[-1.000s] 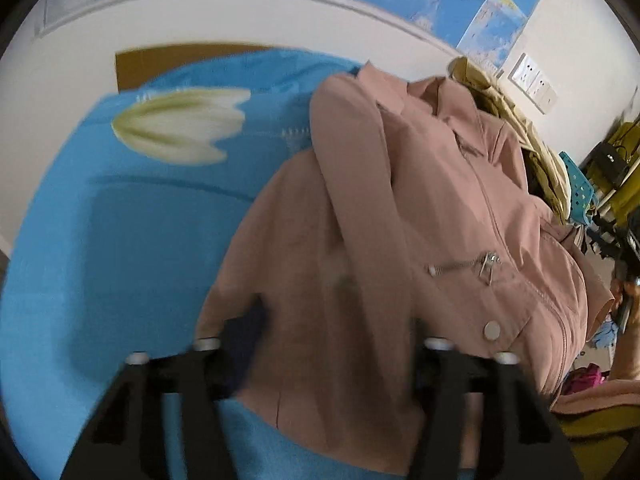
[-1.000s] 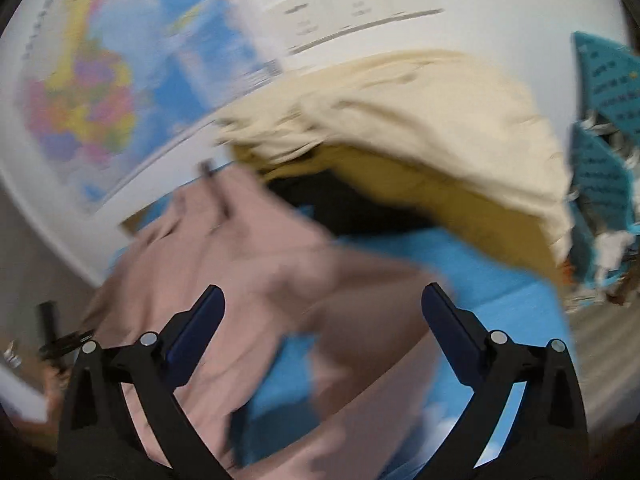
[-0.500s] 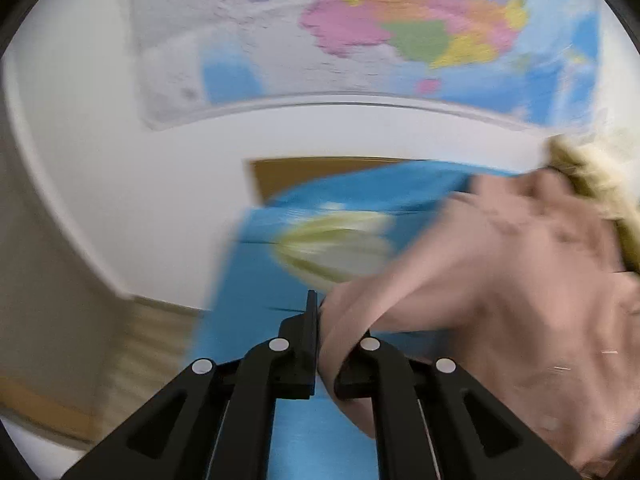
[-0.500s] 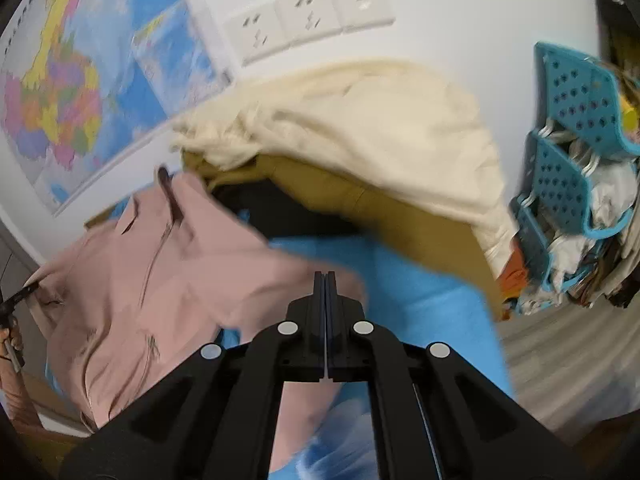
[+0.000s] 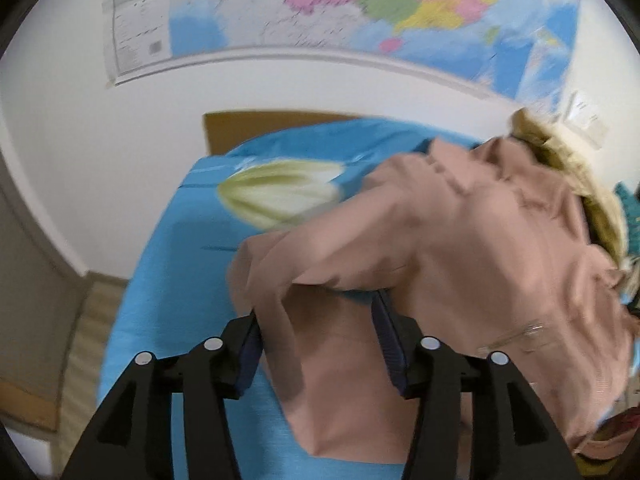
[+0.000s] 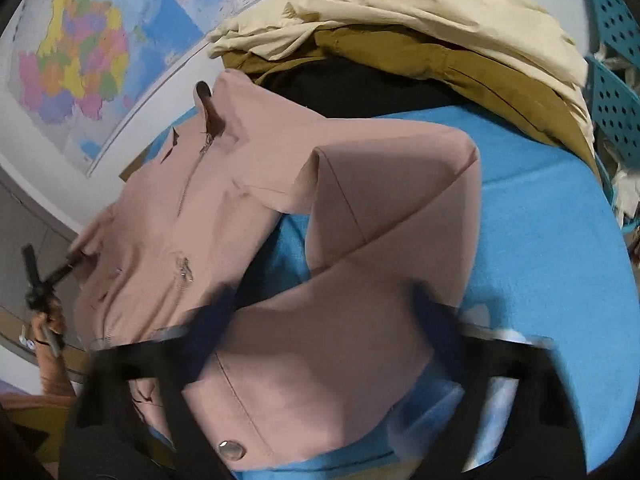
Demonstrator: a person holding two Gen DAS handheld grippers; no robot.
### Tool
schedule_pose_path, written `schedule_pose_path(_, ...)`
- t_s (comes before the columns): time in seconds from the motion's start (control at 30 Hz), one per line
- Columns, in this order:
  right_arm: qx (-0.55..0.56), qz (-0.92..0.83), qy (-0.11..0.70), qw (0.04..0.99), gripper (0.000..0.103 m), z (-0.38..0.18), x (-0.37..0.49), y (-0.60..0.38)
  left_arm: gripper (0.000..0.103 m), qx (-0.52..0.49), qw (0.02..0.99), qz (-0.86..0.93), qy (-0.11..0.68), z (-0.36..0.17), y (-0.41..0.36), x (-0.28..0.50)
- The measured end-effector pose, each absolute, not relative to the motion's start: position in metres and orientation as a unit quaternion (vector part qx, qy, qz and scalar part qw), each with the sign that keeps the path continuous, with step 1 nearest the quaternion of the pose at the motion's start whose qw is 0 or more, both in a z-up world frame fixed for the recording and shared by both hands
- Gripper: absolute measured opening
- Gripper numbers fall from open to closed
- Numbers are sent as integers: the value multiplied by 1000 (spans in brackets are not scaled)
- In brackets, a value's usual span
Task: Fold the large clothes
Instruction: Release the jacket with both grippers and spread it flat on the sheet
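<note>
Pink jacket (image 5: 460, 248) mid sleeve-fold — my left tool (image 5: 316, 316) has just been opening, sleeve (image 5: 320, 380) loose between; right tool (image 6: 320, 312) gapes, blurred — next, pinch the other sleeve (image 6: 340, 352).

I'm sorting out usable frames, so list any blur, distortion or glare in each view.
Left wrist view: the fisheye bows the wall map's lower edge, and the pink jacket is soft with motion blur. Right wrist view: the tongs are badly smeared, while the zip is sharper. The light is even, with no glare.
</note>
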State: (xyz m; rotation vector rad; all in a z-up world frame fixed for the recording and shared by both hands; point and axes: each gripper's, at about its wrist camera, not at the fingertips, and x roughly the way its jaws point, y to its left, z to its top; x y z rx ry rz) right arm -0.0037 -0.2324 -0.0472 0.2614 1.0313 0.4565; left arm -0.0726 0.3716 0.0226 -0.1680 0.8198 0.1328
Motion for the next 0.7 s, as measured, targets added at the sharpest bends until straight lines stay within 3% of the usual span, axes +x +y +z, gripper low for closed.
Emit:
schedule_pose_path(0.03,118,203,479,846,1,-44,-3,-238,53,-90,913,55,393,25,370,-75)
schedule_pose_path(0.23,167,164,438,868,3,-15,-8,-293,58,-89,922,1,377,24,344,-88)
schedule_pose_path(0.27,166,163,444,865,11,-16,-8,-293,59,-89,922,-7,376,23,340,-88)
schedule_pose_path(0.3,158,156,452,864,46,-19,-10,-290,59,-87,923,-20,375,21,333,-89)
schedule_pose_path(0.37,145,156,455,865,84,-26,-12,-276,61,-79,924,-35,374,19,323,-89)
schedule_pose_path(0.53,107,141,486,856,93,-56,-9,-246,63,-66,919,-65,383,12,301,-84)
schedule_pose_path(0.57,81,140,472,867,81,-55,-12,-241,63,-65,919,-66,384,10,299,-84)
schedule_pose_path(0.6,69,142,471,868,35,-55,-13,-239,63,-66,917,-68,387,9,296,-84)
schedule_pose_path(0.63,65,141,470,869,11,-53,-14,-241,63,-68,916,-69,390,7,295,-83)
schedule_pose_path(0.67,78,146,462,871,4,-47,-16,-250,63,-70,915,-70,391,6,295,-83)
schedule_pose_path(0.7,88,145,449,877,3,-41,-18,-260,63,-71,915,-70,392,6,295,-84)
